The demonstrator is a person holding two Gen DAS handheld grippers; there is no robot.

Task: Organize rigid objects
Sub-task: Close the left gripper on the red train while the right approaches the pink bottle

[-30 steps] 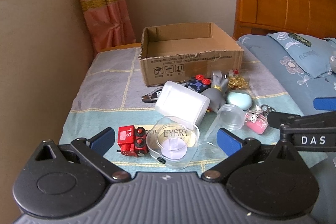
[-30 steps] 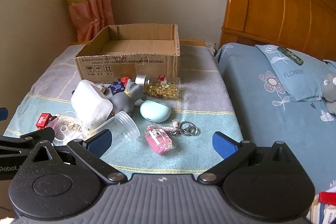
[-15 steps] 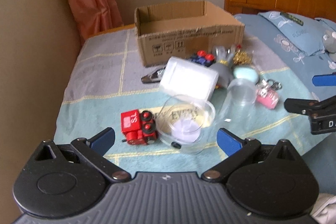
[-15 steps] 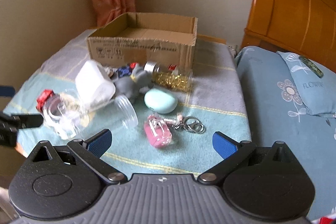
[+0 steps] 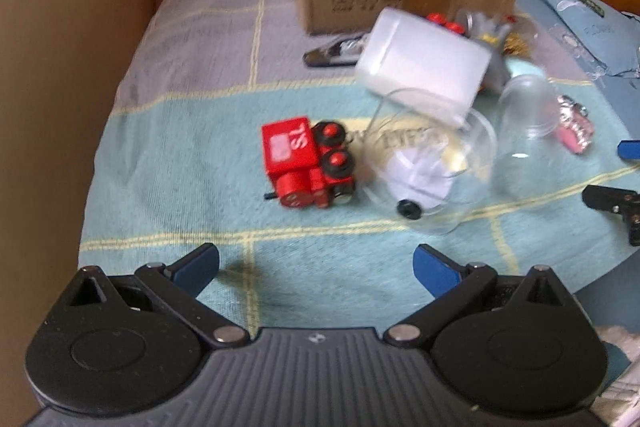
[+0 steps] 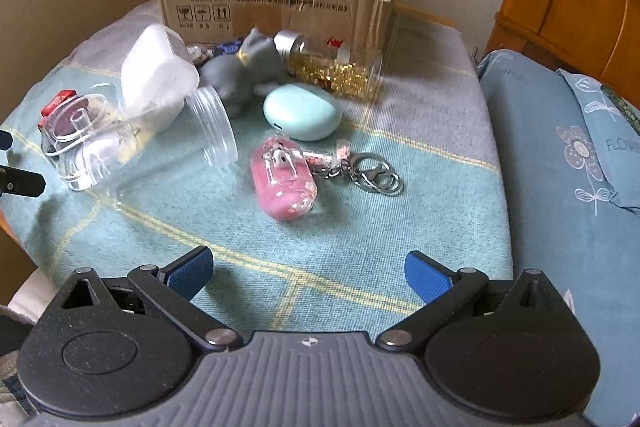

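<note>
Your left gripper (image 5: 316, 263) stands wide open, holding nothing, low over the near edge of the cloth-covered table (image 5: 180, 163). Your right gripper (image 6: 308, 269) is equally wide and empty, also above the near edge, further toward the bed side.

Straight ahead of the left jaws: the red toy train (image 5: 306, 163), on its side, touching the clear cup (image 5: 432, 167) to its right. Ahead of the right jaws: the pink keychain (image 6: 284, 183), lying alone, with the mint case (image 6: 302, 111) just behind it. Behind those, the tipped jar (image 6: 212, 129), white container (image 6: 158, 79), grey cat figure (image 6: 240, 71) and bottle of gold pins (image 6: 332, 67) crowd together. The cardboard box (image 6: 280, 7) sits open at the far edge, apparently empty, though its floor is barely visible.

Likely step: first pick.
- Take the loners at the pile's edge first: train or keychain.
- Close across the train's short body, not its wheels.
- Approach it from the left so you don't nudge the cup.
- The keychain rings will dangle; lift clear before crossing the pile.
</note>
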